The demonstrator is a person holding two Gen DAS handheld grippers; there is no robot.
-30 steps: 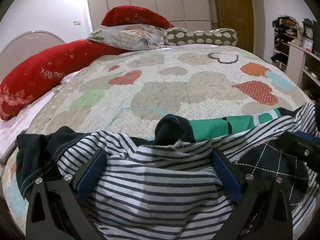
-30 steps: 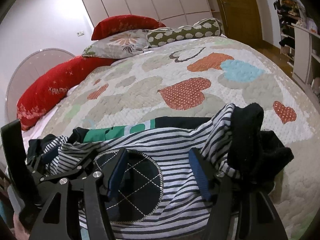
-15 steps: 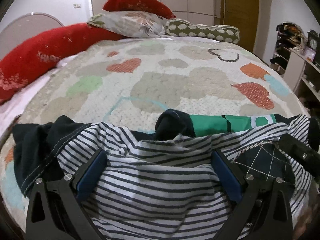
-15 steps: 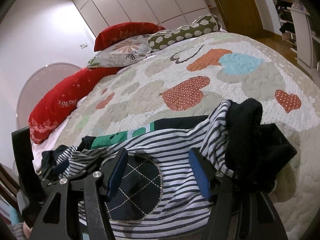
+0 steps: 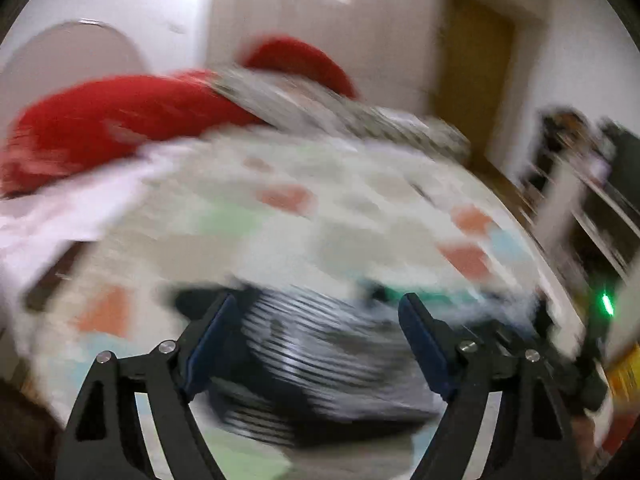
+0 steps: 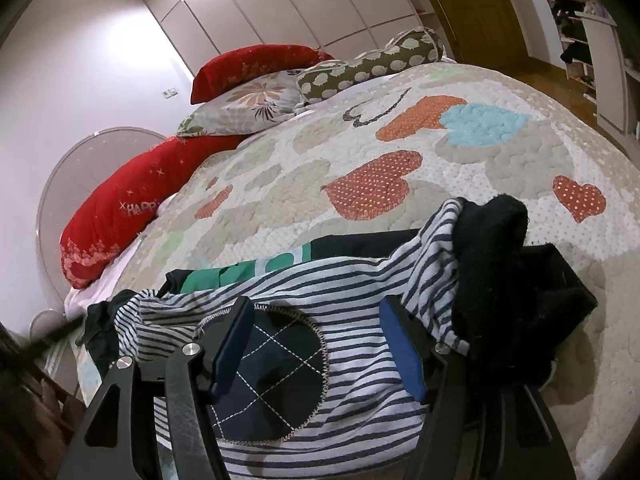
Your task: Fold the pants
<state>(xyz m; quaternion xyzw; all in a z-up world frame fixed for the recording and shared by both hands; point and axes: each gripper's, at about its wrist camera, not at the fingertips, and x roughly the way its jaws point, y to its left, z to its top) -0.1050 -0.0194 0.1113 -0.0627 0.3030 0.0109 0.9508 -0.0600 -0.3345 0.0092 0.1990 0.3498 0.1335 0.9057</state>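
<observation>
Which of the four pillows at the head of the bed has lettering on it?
The long red bolster on the left; it alone carries white lettering.

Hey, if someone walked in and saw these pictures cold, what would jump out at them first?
Probably the striped pants with the dark diamond-stitched patch, bunched at the near edge of the bed between the open fingers of the right gripper. Behind them spreads the quilt with hearts, and a long red pillow lies along its left side. The left wrist view is heavily blurred.
</observation>
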